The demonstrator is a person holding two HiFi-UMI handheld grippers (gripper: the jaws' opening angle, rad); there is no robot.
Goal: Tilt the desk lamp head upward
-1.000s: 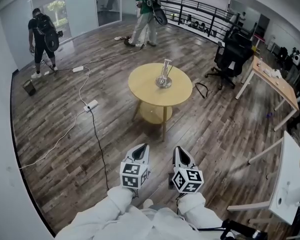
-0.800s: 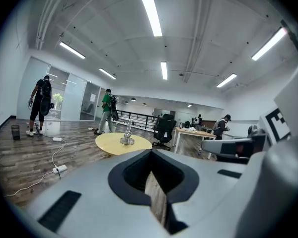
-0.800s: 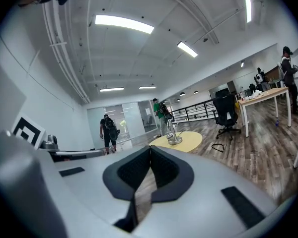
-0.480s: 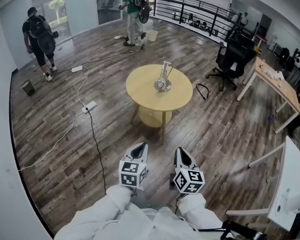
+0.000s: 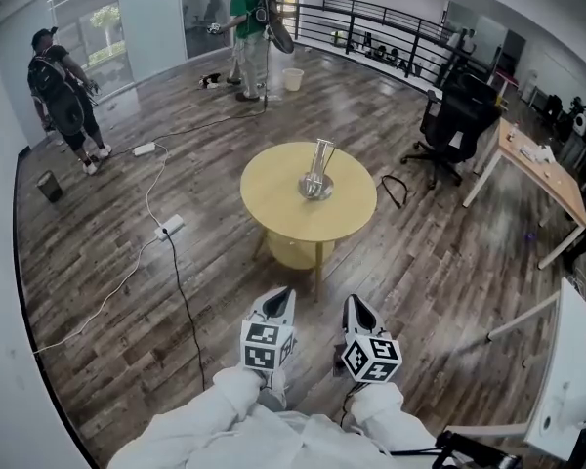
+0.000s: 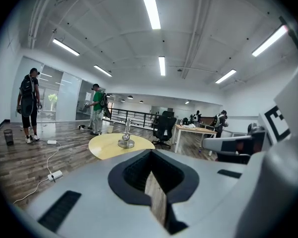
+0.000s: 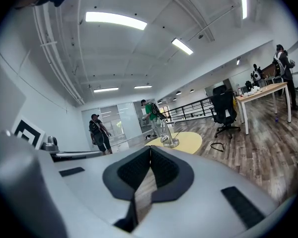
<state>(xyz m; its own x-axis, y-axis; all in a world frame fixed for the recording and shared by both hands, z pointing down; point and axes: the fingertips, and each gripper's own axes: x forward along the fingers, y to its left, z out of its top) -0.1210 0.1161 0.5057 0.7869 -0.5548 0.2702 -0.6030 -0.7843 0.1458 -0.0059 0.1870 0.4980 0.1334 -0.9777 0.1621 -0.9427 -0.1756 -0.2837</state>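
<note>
Silvery metal desk lamp [image 5: 317,169], one item, standing near the middle of a round yellow table [image 5: 273,198] on a wood-plank floor [image 5: 107,301]. It has a round base and a slim arm rising nearly upright; the head is too small to make out separately, so its tilt is not readable. Condition: untouched. Left gripper [image 5: 277,299]: jaws pressed together, nothing between them. Right gripper [image 5: 357,309]: jaws likewise together, empty. Both are held side by side in front of the person, pointing toward the table and well apart from it. Task status, as judged: no part done; the approach to the table, a hold on the lamp head and the upward tilt are all outstanding. Jaws would need to part before any grasp.
</note>
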